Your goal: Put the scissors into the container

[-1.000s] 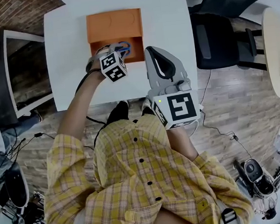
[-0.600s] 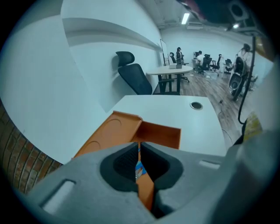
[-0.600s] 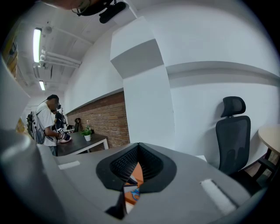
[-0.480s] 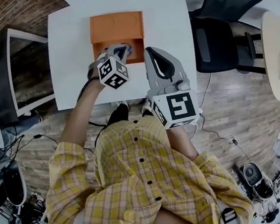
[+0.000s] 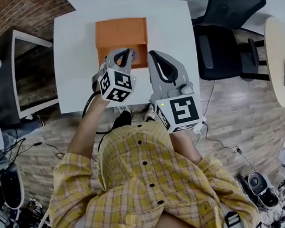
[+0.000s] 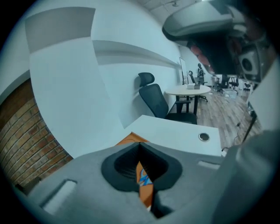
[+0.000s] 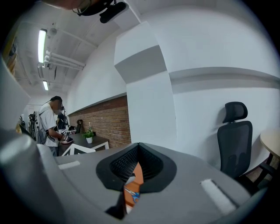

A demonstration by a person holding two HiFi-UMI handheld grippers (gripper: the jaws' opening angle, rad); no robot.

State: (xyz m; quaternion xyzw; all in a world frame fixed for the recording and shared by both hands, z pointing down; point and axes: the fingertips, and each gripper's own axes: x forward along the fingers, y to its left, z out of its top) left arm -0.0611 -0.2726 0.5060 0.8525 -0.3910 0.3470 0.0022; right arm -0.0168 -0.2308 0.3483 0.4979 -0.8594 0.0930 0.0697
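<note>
Blue-handled scissors [image 5: 132, 51] lie inside the orange rectangular container [image 5: 121, 29], just ahead of the nearer left gripper [image 5: 122, 56], whose jaws have just closed on nothing. The right gripper [image 5: 156, 55] also has its jaws together.

left hand-held gripper [image 5: 122, 55]: jaws just closed together, nothing between them, tilted downward | right hand-held gripper [image 5: 155, 55]: jaws together, empty, beside the left

Office with black swivel chair [image 5: 219, 44], white desk [image 5: 77, 67], round table [image 5: 280, 56]
</note>
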